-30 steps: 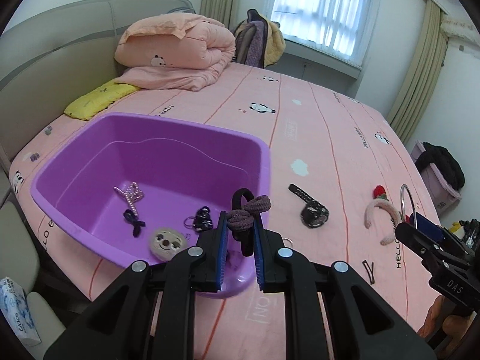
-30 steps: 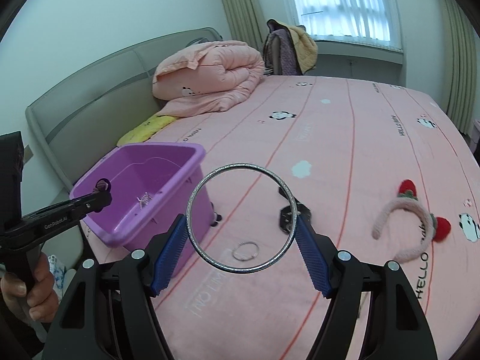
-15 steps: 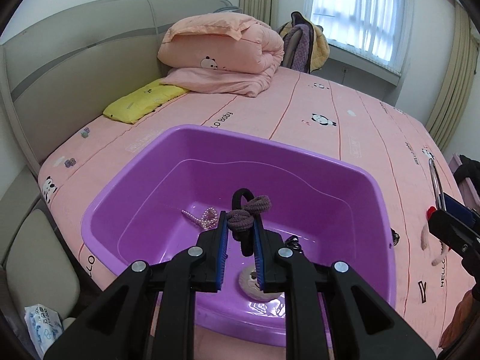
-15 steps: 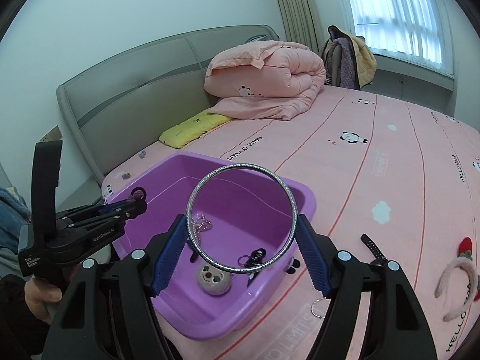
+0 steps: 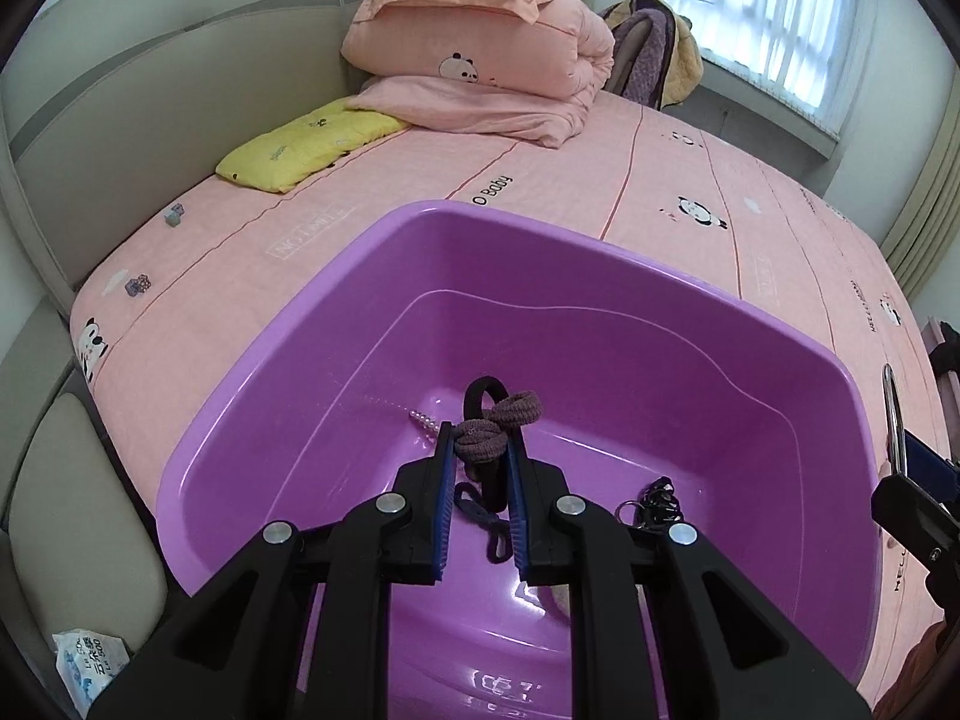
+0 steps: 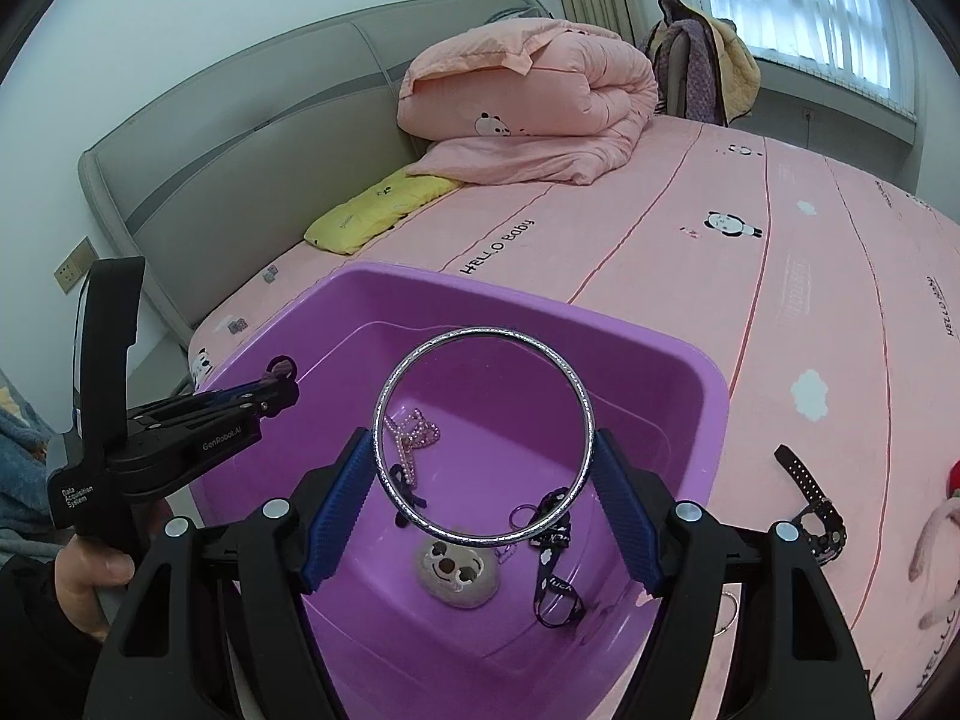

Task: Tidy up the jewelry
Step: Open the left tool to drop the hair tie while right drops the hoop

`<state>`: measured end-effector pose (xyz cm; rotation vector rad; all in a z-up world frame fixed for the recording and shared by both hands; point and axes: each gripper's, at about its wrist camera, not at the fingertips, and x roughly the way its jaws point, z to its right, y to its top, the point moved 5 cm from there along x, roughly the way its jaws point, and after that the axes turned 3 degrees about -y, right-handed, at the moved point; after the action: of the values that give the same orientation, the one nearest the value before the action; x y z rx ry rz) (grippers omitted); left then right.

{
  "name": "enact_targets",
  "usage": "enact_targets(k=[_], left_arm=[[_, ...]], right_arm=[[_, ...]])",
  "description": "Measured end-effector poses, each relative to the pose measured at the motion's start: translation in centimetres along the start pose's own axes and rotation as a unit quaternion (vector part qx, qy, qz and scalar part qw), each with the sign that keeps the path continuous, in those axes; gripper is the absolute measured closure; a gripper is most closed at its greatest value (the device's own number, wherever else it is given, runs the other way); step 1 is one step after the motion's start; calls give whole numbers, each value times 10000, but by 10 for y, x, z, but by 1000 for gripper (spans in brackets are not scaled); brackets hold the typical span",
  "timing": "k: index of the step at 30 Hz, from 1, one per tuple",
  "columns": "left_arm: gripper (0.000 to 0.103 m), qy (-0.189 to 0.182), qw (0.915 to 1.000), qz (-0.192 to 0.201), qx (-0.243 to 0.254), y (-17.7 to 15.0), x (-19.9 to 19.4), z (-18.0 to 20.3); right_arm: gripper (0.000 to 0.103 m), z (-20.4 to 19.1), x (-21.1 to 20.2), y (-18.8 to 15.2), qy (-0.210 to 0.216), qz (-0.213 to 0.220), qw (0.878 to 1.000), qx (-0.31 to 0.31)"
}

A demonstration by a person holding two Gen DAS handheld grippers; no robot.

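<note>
Both loads hang over the purple tub [image 6: 690, 360]: left hand-held gripper [image 5: 478, 462] pinches hair ties [image 5: 495, 420], right hand-held gripper [image 6: 483, 480] clamps the upright bangle [image 6: 483, 435].

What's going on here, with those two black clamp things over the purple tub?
A person is tidying jewelry and hair accessories off a pink bed into a purple tub. The left tool is clamped on a knotted hair tie above the tub; the right tool grips a silver bangle over it. A bead chain, plush face and lanyard already lie inside. A black strap is on the bed.
</note>
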<state>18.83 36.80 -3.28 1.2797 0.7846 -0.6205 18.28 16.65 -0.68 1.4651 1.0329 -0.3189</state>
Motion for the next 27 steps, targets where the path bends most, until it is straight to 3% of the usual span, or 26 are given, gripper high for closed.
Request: enact_targets(k=[15,21,24,26,27], left_arm=[[87,-119,9979,-624,-106,2,34,-11],[86,-4,9971,-763,-10,2,38,-10],[80,5,9969,-785,-42,2,37,-10],[60,57,9969,-776,-73,2,35,-11],[57,64,9970,-764,-73,3,35,-10]], right_arm=[[33,-4,40,1,-220,-544,9982,112],[33,-3,44,-1,-248,-632,9976,120],[33,-4,44,-1,-337,-620,9975,44],[33,-4,44,-1,-323,-656,9973,65],[32,-4,46,-2,-312,-690,9971,79]])
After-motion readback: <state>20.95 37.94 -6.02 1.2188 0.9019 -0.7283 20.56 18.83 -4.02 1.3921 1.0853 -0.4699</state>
